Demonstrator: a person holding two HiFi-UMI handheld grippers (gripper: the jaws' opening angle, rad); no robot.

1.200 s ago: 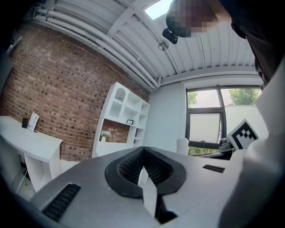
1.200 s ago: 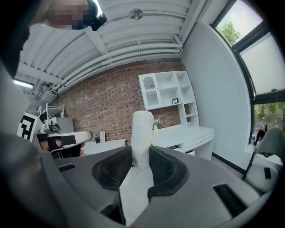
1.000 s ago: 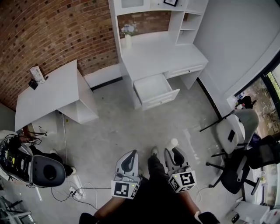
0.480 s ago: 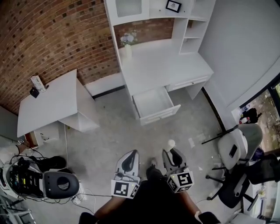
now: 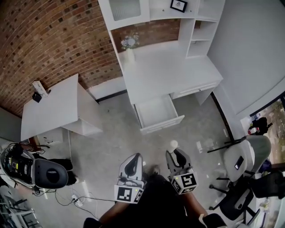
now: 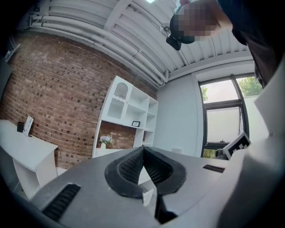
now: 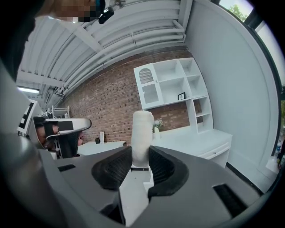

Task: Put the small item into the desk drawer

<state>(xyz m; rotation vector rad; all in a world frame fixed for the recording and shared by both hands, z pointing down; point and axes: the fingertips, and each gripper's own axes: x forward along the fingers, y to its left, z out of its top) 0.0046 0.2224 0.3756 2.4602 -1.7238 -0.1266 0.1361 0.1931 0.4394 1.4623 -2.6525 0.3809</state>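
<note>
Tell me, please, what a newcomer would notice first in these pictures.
The open drawer of the white desk stands out at the middle of the head view, before the red brick wall. Nearer, the right gripper holds a small white cylinder between its jaws.

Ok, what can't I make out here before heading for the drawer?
- Open drawer: head view, too small to see its contents; right gripper view, behind the right claw.
- White item: right gripper view, lower end buried in that claw.
- Shelf picture: head view, too small to read.
</note>
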